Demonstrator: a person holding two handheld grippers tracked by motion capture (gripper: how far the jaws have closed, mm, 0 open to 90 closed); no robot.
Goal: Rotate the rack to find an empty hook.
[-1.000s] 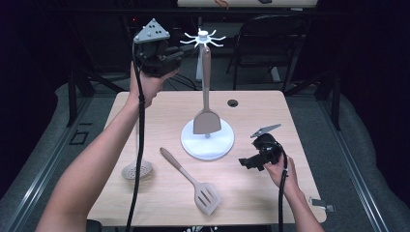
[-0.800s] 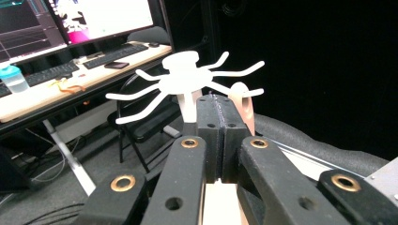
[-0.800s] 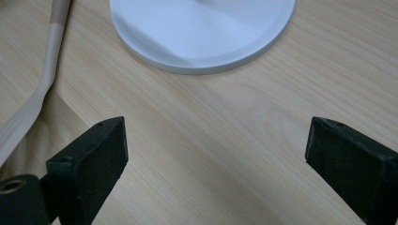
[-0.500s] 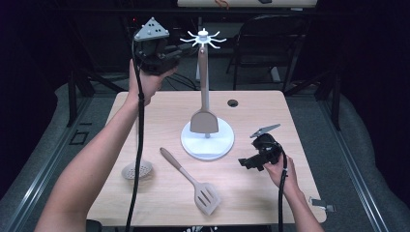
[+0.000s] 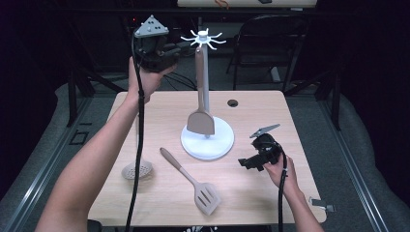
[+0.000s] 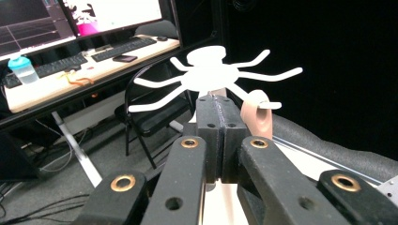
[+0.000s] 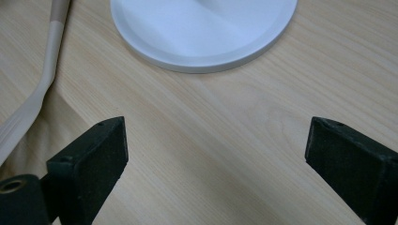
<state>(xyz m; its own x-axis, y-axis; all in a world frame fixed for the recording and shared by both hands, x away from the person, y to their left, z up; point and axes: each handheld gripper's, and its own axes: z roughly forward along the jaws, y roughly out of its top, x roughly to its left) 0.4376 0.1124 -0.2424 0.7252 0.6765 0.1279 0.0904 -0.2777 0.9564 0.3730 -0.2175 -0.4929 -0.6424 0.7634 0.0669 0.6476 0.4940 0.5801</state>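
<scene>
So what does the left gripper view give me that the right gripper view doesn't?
Left gripper view: the left gripper with jaws shut, the hook crown, the hung spatula's handle loop, a desk and a chair behind. Right gripper view: the right gripper with jaws wide open over the table, the round base, the loose spatula's handle. Shared: parts of the same white stand.

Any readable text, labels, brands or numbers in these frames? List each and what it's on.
No text can be read.
Monitors behind the desk: graphs and a white window with pink patches, any text too blurred to read.
Keyboards: key legends too small to read.
Utensil stand, spatulas, skimmer, table, left gripper, right gripper: no markings visible.
</scene>
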